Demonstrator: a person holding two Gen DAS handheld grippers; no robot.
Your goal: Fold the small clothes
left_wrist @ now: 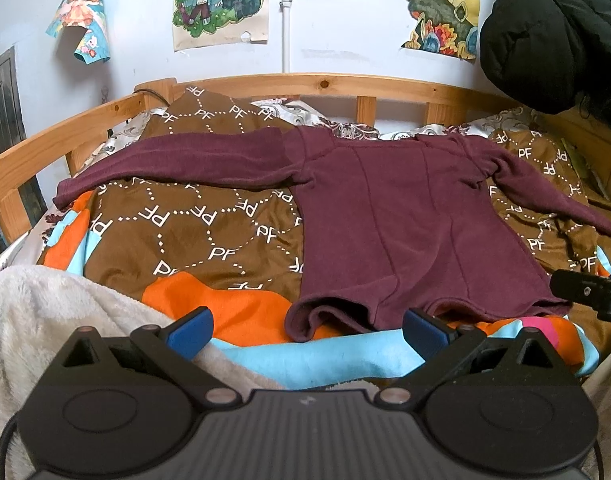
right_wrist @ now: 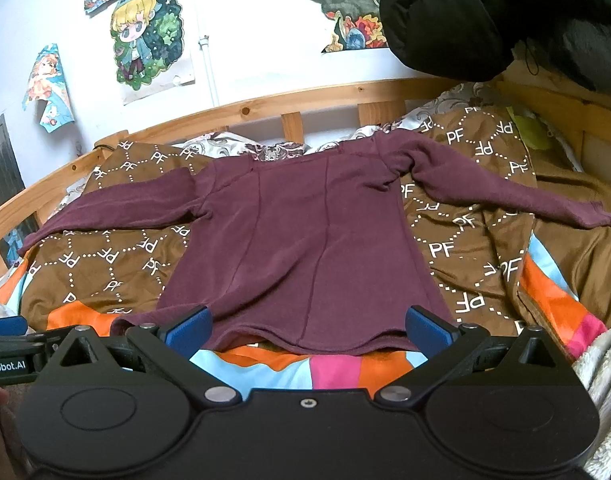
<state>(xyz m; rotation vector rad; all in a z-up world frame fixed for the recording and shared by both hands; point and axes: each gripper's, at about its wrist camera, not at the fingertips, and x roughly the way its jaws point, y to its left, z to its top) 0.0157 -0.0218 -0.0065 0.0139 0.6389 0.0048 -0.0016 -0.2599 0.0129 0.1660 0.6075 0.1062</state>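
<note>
Where the brown blanket printed with white "PF" letters and dotted hexagons (right_wrist: 465, 240) covered the wooden-railed bed (left_wrist: 265, 82), a maroon long-sleeved knit top (right_wrist: 297, 240) lay flat with both sleeves spread. The left gripper (left_wrist: 307, 330) and the right gripper (right_wrist: 307, 330) each hovered just before its hem, blue-padded fingers (right_wrist: 189, 326) wide apart and empty. On the left gripper's body, seen from the right wrist, a cut-off label seemingly read "nRobot.AI" (right_wrist: 5, 367).

Soft even daylight, sharp focus, fisheye-curved edges, dark corners
</note>
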